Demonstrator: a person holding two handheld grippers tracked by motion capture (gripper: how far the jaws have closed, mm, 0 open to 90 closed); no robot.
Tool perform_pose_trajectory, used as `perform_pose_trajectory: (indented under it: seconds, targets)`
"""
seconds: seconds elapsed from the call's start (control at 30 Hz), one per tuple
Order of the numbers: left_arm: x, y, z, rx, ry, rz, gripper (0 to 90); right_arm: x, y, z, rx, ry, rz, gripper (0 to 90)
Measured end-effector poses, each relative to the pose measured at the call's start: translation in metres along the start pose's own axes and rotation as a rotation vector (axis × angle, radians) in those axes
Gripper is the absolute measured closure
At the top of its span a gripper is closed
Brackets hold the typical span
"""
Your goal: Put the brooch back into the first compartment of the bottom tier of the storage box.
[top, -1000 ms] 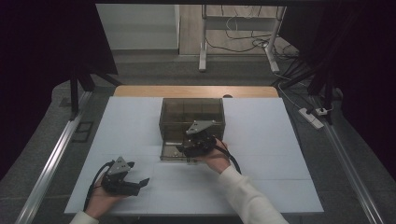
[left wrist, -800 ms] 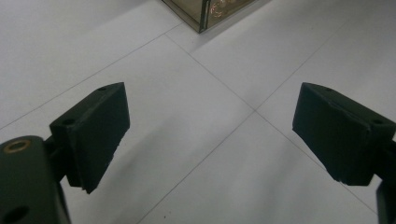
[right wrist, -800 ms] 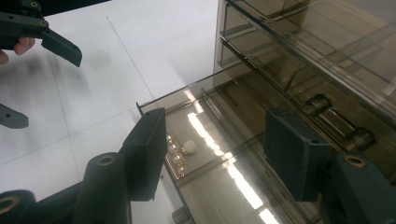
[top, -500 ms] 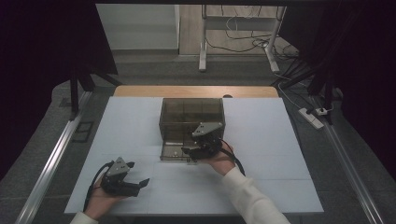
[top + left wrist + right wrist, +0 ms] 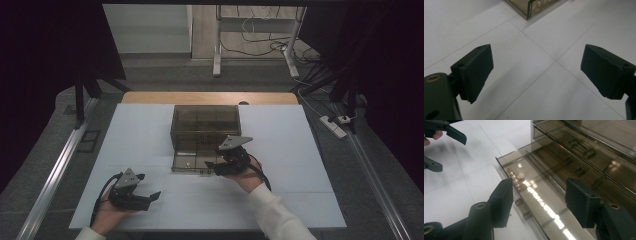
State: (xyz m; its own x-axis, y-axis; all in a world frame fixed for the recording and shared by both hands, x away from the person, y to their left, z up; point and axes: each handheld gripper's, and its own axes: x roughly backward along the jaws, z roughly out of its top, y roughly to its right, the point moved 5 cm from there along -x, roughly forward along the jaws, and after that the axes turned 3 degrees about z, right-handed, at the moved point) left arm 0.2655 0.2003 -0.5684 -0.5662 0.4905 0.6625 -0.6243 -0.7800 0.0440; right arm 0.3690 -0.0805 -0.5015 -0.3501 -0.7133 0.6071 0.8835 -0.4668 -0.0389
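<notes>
Centrally on white bench (image 5: 280, 150), toward far edge, smoky drawer cabinet (image 5: 205, 127) seen; bottom drawer (image 5: 534, 195) pulled out, small beads (image 5: 514, 178) inside at front. Right tool (image 5: 220, 167) spread apart astride drawer front, nothing clamped. Left tool (image 5: 147, 198) released, idle near near-left corner. Risk judged: drawer pulled too far, beads spilled.

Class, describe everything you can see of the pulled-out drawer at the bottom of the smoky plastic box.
The drawer is tinted, see-through plastic with thin walls and a divider running along it, and its glossy floor reflects the lights. It sticks out from the bottom of the box, open and level on the white table. Small gold-coloured pieces lie in it. The right gripper straddles its front wall with jaws apart, not pressing.
</notes>
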Motion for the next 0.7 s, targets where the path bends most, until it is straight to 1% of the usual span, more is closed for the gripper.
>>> perform_pose_trajectory:
  seconds: [0.13, 0.33, 0.5, 0.6, 0.7]
  targets:
    - [0.0, 0.0, 0.0, -0.001, 0.0, 0.0, 10.9, 0.005, 0.005, -0.005, -0.035, 0.005, -0.004, 39.4]
    - [0.0, 0.001, 0.0, -0.002, -0.001, 0.0, 10.9, 0.007, 0.005, -0.016, -0.039, -0.013, -0.021, 39.4]
    - [-0.001, 0.001, 0.0, -0.006, -0.001, -0.001, 10.9, 0.012, 0.007, -0.022, -0.044, -0.019, -0.03, 39.3]
    - [-0.001, 0.001, 0.0, -0.005, -0.002, -0.001, 10.9, 0.014, 0.007, -0.025, -0.048, -0.02, -0.032, 39.3]
    - [0.0, 0.001, 0.0, -0.004, -0.001, 0.0, 10.9, 0.014, 0.005, -0.03, -0.048, -0.034, -0.029, 39.4]
